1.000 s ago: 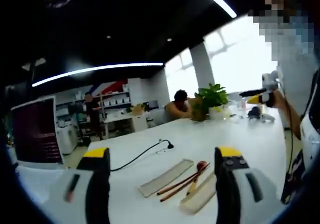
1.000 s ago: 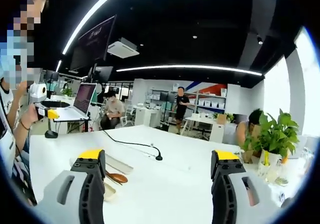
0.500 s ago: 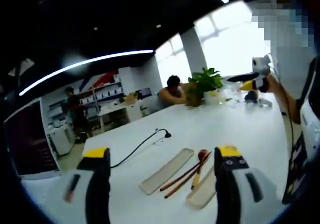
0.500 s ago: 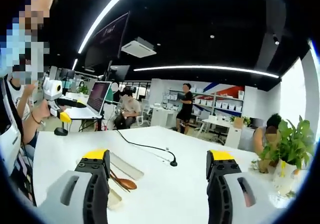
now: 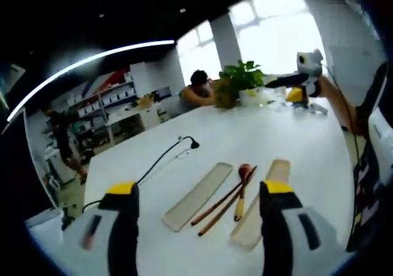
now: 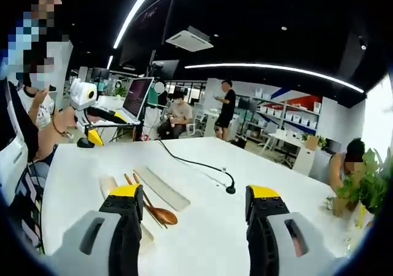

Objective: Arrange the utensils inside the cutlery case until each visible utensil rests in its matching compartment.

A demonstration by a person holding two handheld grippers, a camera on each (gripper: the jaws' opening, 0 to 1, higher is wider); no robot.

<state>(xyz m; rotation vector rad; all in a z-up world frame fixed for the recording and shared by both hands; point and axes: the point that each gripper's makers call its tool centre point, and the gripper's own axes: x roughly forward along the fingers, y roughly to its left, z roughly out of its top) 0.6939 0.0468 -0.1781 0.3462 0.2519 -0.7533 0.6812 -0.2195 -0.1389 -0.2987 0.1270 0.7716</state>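
We note a large white table (image 5: 295,147) carrying two flat beige case trays: one long tray (image 5: 198,196) and a second tray (image 5: 261,205), well apart. Between them lie brown wooden chopsticks (image 5: 222,203) and a wooden spoon (image 5: 242,190) (none in a compartment). The left gripper (image 5: 196,239) and right gripper (image 6: 190,233) hover above the table, jaws apart, holding nothing.

White bench (image 5: 288,134): black cable (image 5: 161,160) running across its top to a small dark end piece. Potted green plant (image 5: 238,79) at the far end, a seated person (image 5: 198,90) just beside it. Open laptop (image 6: 136,99) on a neighbouring desk; shelving (image 6: 284,123) along the back wall.
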